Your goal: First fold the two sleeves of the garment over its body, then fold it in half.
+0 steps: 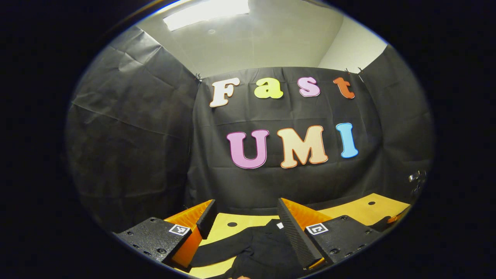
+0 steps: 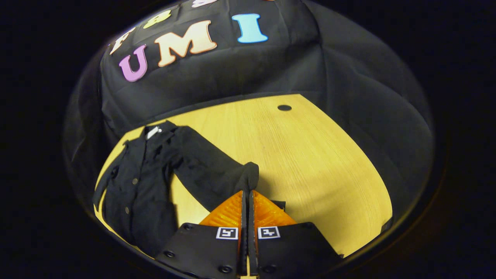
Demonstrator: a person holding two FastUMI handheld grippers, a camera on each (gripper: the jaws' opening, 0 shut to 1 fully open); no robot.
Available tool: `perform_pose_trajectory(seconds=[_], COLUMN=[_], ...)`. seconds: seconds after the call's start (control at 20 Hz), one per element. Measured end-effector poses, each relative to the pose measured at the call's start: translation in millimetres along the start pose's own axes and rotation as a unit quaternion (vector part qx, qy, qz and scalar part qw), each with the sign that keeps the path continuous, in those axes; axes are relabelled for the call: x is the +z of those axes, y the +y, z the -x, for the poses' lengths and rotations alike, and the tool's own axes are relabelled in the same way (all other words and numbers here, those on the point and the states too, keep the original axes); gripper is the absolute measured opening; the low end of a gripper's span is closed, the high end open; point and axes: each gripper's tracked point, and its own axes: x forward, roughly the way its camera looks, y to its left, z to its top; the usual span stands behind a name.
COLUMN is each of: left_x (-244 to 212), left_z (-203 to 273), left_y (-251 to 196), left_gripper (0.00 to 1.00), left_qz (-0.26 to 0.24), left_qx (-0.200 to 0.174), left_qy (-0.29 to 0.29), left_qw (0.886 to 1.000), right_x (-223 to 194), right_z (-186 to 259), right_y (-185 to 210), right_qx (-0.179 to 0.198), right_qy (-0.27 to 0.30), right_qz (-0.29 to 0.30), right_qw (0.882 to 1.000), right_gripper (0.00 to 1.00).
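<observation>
A black buttoned garment lies flat on the left part of the yellow wooden table, collar towards the booth wall. One sleeve runs out to the right, and its cuff stands lifted off the table at the tips of my right gripper, which is shut on it. In the left gripper view, my left gripper hangs open above the garment, near the collar with its white tag. Nothing sits between its fingers.
Black cloth walls close the booth behind and beside the table. The tabletop has small round holes. Bare wood stretches to the right of the garment, as far as the table's curved front edge.
</observation>
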Motion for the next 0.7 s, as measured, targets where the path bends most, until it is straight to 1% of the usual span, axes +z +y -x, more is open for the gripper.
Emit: perform_pose_trajectory(seconds=[0.25,0.45,0.6,0.7], left_x=[-5,-7,-12,-17], left_z=[-5,-9,-10,-11], left_y=[25,49,68,80], left_gripper=[0.92,0.92,0.92,0.92], left_qz=[0.004,0.004,0.009,0.012], left_qx=[0.006,0.015,0.025,0.030], left_qy=[0.004,0.003,0.006,0.010], left_qw=[1.000,1.000,1.000,0.999], right_x=[45,64,73,79], right_z=[18,26,27,32], right_y=[56,96,120,143], right_qx=[0.040,0.072,0.078,0.087], right_qy=[-0.050,-0.065,-0.079,-0.088], right_qz=[-0.003,-0.006,0.013,0.023], right_qw=[0.998,0.995,0.994,0.992], right_gripper=[0.04,0.04,0.04,0.04])
